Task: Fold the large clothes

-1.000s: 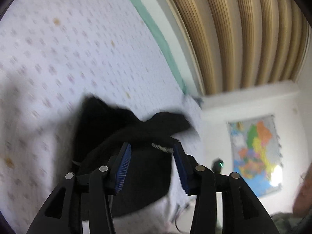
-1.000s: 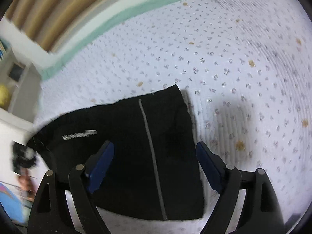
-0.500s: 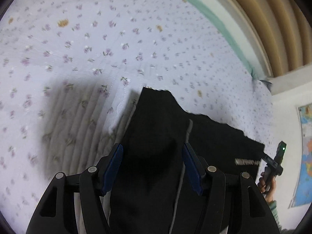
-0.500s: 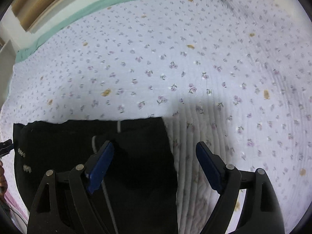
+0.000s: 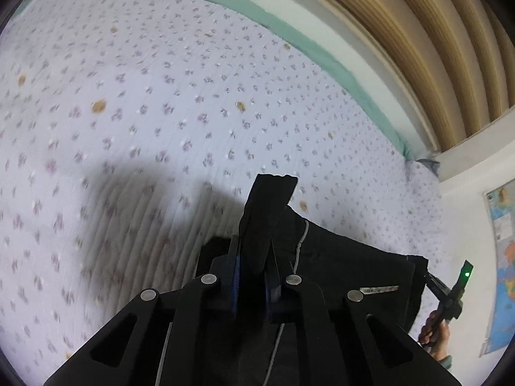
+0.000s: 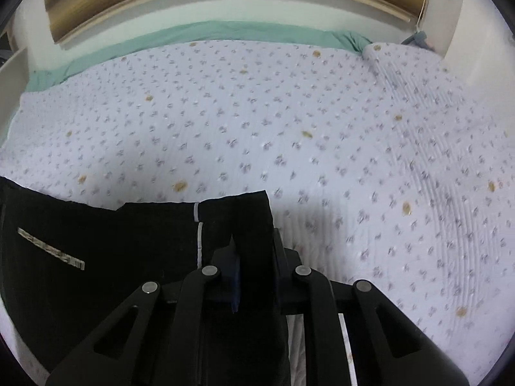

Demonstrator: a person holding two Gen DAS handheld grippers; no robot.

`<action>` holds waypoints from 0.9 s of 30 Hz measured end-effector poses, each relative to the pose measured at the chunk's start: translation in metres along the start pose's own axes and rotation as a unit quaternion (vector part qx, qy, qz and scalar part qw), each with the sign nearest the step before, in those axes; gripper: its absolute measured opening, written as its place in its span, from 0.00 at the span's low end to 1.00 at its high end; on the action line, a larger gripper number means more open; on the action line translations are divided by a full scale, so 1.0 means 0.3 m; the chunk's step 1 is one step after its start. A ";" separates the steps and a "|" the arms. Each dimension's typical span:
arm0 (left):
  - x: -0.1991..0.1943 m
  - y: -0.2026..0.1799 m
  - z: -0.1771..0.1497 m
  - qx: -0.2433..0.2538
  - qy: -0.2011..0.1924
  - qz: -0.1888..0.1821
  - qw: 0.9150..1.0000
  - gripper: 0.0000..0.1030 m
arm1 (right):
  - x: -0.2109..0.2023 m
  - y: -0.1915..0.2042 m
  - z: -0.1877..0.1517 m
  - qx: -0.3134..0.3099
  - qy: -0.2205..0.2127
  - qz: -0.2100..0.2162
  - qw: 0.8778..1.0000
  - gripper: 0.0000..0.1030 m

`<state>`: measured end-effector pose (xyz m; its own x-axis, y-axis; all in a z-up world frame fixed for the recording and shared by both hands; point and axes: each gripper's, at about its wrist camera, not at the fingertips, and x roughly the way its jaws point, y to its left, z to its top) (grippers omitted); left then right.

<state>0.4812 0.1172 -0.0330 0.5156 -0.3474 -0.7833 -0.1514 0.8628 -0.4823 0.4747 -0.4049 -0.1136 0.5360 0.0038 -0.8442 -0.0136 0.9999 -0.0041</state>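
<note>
Right tongs (image 6: 254, 276) pinch black garment (image 6: 96, 241), apparently trousers, on floral bedspread (image 6: 289, 122).

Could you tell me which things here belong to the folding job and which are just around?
Part of the job:
- black garment
- left gripper, shut on its edge
- right gripper, shut on its edge

Just around:
- floral bedspread
- wall map

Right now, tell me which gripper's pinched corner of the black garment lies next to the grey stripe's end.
The right gripper: its pinched corner of the black garment lies beside the grey stripe end; the left gripper lifts its corner clear.
</note>
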 end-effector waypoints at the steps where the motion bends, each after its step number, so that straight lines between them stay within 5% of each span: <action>1: 0.039 0.006 0.006 0.003 0.006 0.015 1.000 0.11 | 0.037 0.004 0.003 0.004 0.010 -0.005 1.000 0.17; 4: 0.219 0.056 -0.019 0.011 0.051 0.078 0.996 0.11 | 0.216 -0.012 -0.020 0.034 0.065 0.000 0.997 0.16; 7: 0.283 0.062 -0.041 0.037 0.056 0.109 0.992 0.16 | 0.344 -0.005 -0.066 0.064 0.107 0.011 0.992 0.19; 11: 0.224 0.016 -0.017 0.071 0.056 0.122 0.988 0.21 | 0.313 -0.013 -0.032 0.076 0.128 0.003 0.989 0.39; 14: 0.087 0.032 -0.002 0.067 0.022 0.094 0.993 0.21 | 0.175 -0.038 -0.018 0.085 0.100 0.017 0.991 0.44; 19: -0.176 0.013 -0.059 0.070 -0.032 0.071 0.994 0.22 | -0.151 0.003 -0.063 0.075 0.020 0.062 0.995 0.75; 21: -0.237 -0.048 -0.116 0.088 -0.037 0.049 0.994 0.34 | -0.231 0.060 -0.102 0.056 0.010 0.076 0.996 0.76; 24: -0.225 -0.173 -0.233 0.108 -0.024 -0.006 0.994 0.55 | -0.268 0.216 -0.196 0.028 0.036 0.116 0.992 0.76; 27: -0.100 -0.323 -0.383 0.145 0.040 -0.053 0.987 0.55 | -0.244 0.355 -0.287 -0.011 0.064 0.137 0.989 0.76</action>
<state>0.3837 0.0017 -0.0078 0.4449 -0.4595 -0.7687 0.1536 0.8847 -0.4401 0.3612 -0.2998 -0.0983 0.3991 0.2706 -0.8761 -0.1615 0.9613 0.2234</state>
